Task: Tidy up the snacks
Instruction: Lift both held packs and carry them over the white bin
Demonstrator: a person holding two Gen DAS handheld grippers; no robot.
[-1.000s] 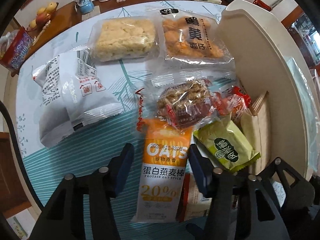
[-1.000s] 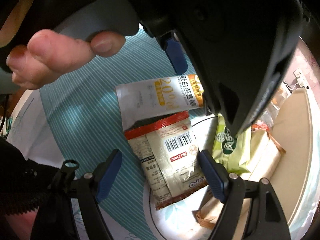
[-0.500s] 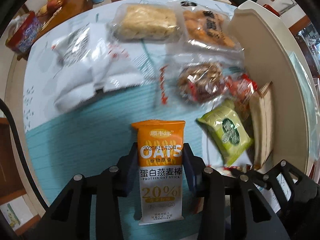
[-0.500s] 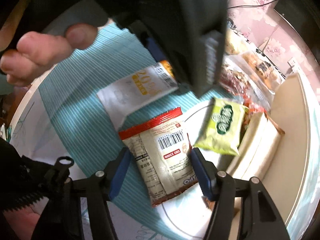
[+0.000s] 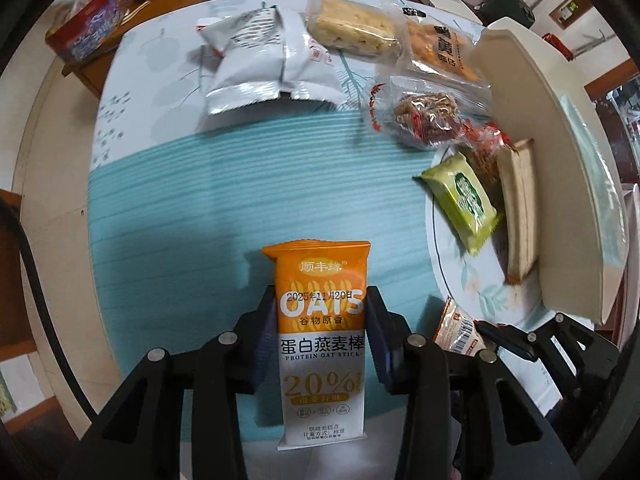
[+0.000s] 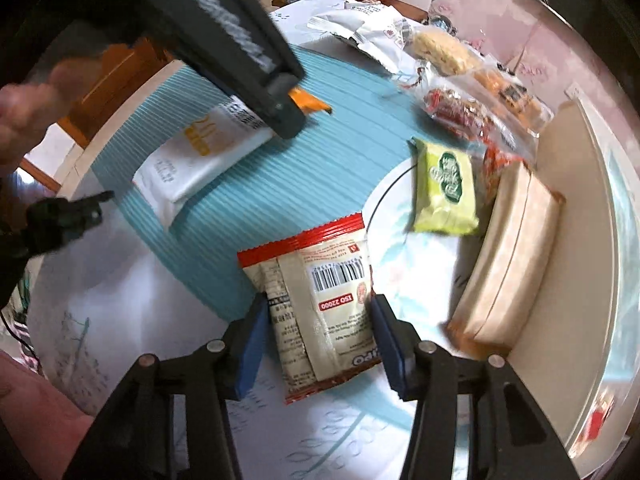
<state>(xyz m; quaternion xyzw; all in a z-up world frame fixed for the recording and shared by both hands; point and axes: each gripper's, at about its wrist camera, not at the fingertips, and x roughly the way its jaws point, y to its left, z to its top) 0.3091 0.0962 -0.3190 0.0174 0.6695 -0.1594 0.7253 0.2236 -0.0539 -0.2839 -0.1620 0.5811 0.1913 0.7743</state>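
My left gripper [image 5: 320, 312] is shut on an orange and white oat stick packet [image 5: 322, 336], held above the teal striped cloth [image 5: 240, 200]. The packet also shows in the right wrist view [image 6: 200, 152] under the left gripper's body. My right gripper [image 6: 318, 312] is shut on a red-edged beige snack packet [image 6: 320, 304], barcode side up, at the edge of the round white plate [image 6: 400, 248]. A green packet [image 6: 446, 188] and a tan wrapped cake [image 6: 508, 268] lie on that plate.
At the far side of the table lie a white and silver bag [image 5: 256, 64], a pale rice cake pack [image 5: 352, 28], an orange cracker bag [image 5: 436, 48] and a clear nut candy bag [image 5: 428, 116]. A cream container wall [image 5: 532, 140] stands at the right.
Both grippers closed on their packets. The left one pulled back and lifted the oat stick away from the snack pile. The right one drew the red-edged packet toward the plate's edge.
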